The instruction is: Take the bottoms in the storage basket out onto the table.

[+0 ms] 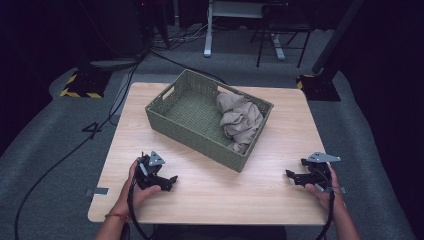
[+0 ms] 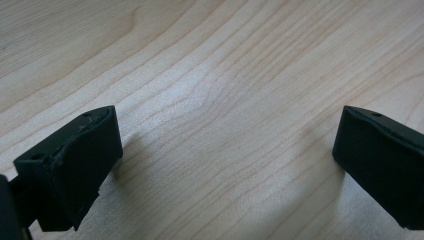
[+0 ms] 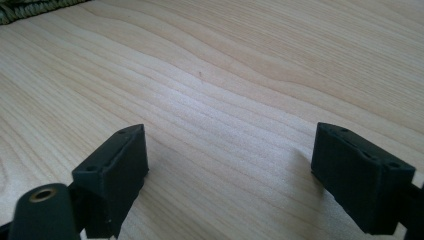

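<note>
Both grippers, left gripper point(image 1: 159, 178) and right gripper point(image 1: 300, 176), rest released and empty on the pale wooden tabletop point(image 1: 215, 190); best approach the crumpled beige cloth point(image 1: 241, 120) in the green woven basket point(image 1: 172, 112) from above.

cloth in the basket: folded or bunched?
Bunched. The beige cloth lies crumpled in a heap at the right end of the green basket.

Green woven basket point(image 1: 200, 117); beige cloth point(image 1: 241, 120); pale wood-grain table point(image 1: 225, 190).

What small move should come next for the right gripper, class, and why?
Probably reach the right gripper forward toward the beige cloth in the green basket: its jaws stand open over the bare table, holding nothing, and the cloth lies bunched at the basket's nearer end.
</note>
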`<act>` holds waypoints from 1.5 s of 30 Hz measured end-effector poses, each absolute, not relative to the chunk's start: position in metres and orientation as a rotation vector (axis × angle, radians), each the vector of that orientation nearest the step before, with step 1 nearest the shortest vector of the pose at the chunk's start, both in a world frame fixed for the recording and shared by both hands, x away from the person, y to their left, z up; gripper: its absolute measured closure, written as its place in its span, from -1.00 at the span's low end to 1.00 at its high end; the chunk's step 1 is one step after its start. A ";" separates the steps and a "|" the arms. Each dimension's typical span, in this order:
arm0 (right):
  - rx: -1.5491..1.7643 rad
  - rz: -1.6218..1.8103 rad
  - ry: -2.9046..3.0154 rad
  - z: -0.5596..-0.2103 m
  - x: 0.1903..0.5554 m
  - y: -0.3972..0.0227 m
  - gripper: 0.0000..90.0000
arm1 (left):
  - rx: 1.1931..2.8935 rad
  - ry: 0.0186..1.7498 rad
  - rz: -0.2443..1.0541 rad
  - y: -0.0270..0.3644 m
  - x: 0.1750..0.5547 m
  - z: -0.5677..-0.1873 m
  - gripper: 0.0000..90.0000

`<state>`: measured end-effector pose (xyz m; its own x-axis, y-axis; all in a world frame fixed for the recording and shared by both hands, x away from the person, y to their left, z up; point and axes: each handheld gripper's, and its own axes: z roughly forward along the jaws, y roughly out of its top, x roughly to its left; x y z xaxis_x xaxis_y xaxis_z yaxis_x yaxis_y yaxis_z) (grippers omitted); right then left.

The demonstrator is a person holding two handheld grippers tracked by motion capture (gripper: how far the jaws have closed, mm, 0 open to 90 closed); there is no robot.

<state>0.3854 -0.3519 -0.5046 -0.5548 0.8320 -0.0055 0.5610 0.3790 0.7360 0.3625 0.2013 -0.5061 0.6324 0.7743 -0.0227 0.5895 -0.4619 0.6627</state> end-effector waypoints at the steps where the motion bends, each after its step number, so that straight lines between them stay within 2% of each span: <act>1: 1.210 0.992 2.268 -0.505 0.385 -0.352 -0.66 | 2.211 1.058 0.372 0.201 0.362 -0.506 -1.00; 14: 1.209 0.961 2.299 -0.502 0.388 -0.352 -0.66 | 2.215 1.053 0.372 0.202 0.361 -0.506 -1.00; 23: 1.213 1.067 2.295 -0.499 0.397 -0.352 -0.61 | 2.217 1.053 0.378 0.202 0.360 -0.506 -0.99; 30: 1.101 1.197 2.249 -0.464 0.402 -0.333 -0.59 | 2.217 1.052 0.377 0.202 0.360 -0.506 -0.99; 37: 0.991 1.248 2.222 -0.411 0.422 -0.302 -0.59 | 2.217 1.053 0.377 0.202 0.360 -0.506 -1.00; 45: 0.923 1.242 2.221 -0.386 0.438 -0.279 -0.58 | 2.217 1.052 0.378 0.202 0.360 -0.506 -0.99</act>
